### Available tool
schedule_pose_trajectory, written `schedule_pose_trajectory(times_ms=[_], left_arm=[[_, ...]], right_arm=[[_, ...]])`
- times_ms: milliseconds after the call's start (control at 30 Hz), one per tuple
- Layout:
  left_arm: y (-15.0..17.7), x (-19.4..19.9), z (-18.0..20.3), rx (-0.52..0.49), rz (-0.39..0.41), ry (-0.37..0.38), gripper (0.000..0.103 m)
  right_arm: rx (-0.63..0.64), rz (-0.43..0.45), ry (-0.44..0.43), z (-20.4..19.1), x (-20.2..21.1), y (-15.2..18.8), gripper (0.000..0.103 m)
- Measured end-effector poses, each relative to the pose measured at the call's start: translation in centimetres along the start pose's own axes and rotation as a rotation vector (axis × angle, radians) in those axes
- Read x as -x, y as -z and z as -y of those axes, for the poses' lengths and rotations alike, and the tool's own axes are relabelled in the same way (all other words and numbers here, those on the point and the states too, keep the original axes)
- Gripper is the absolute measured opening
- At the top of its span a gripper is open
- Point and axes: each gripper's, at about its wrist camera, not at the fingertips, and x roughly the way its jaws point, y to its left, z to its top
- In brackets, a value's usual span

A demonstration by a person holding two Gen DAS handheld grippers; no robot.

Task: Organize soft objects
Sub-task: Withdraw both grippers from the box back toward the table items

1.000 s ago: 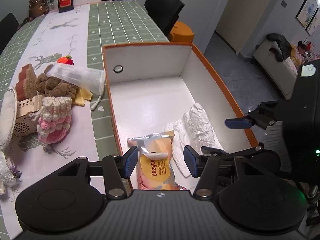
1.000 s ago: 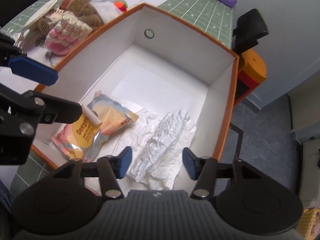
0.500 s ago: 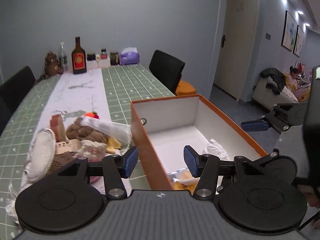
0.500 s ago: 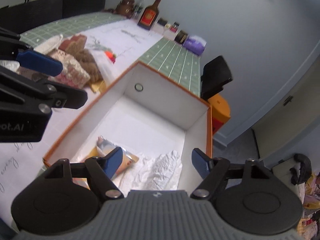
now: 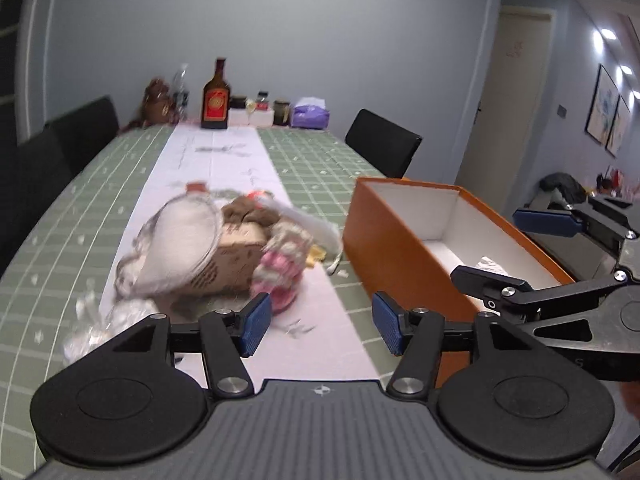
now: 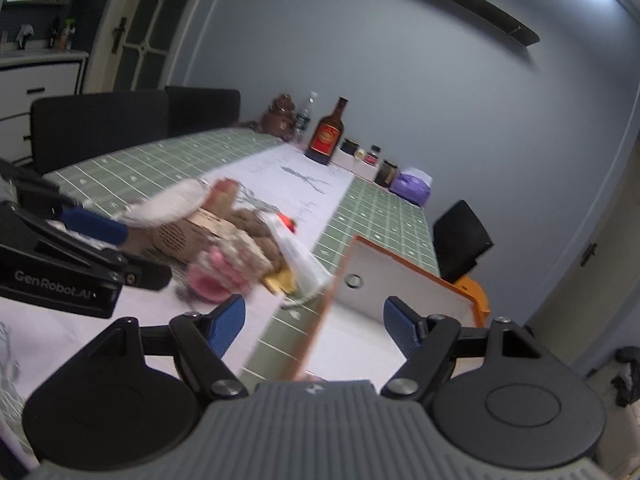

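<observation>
An orange box with a white inside [image 5: 394, 236] stands on the table's right side; a crumpled white cloth [image 5: 490, 266] lies in it. The box also shows in the right wrist view [image 6: 404, 280]. A blurred pile of soft things lies to its left: a pink and cream knitted piece [image 5: 282, 272], a brown plush [image 5: 248, 210], a white mesh bag [image 5: 310, 220] and a clear plastic lid [image 5: 176, 244]. My left gripper [image 5: 320, 330] is open and empty, low over the table before the pile. My right gripper [image 6: 314, 326] is open and empty over the box's near left corner.
A dark bottle [image 5: 216, 100], jars and a purple tissue pack [image 5: 310, 114] stand at the table's far end. Black chairs [image 5: 382, 148] stand on both sides. A perforated cardboard box [image 5: 234, 258] sits in the pile. A door and a sofa are at the right.
Both grippers have lifted out of the box and swung left toward the pile. The snack packet in the box is out of sight. Both stay open and empty.
</observation>
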Motion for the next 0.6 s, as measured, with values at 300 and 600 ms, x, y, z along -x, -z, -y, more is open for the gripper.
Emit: schedule_pose_trajectory(times_ms=[300,600], left_arm=[[2.9,2.4,-5.4,-0.027,0.104,-0.067,0.078],[4.5,1.6,-7.2,-0.274,0.138,-0.177,0.086]], right_arm=[[-0.19,-0.004,-0.06,-6.6,-2.6,1.0,0.075],[-0.261,-0.112,-0.084,-8.8,-5.6,2.9,0.076]])
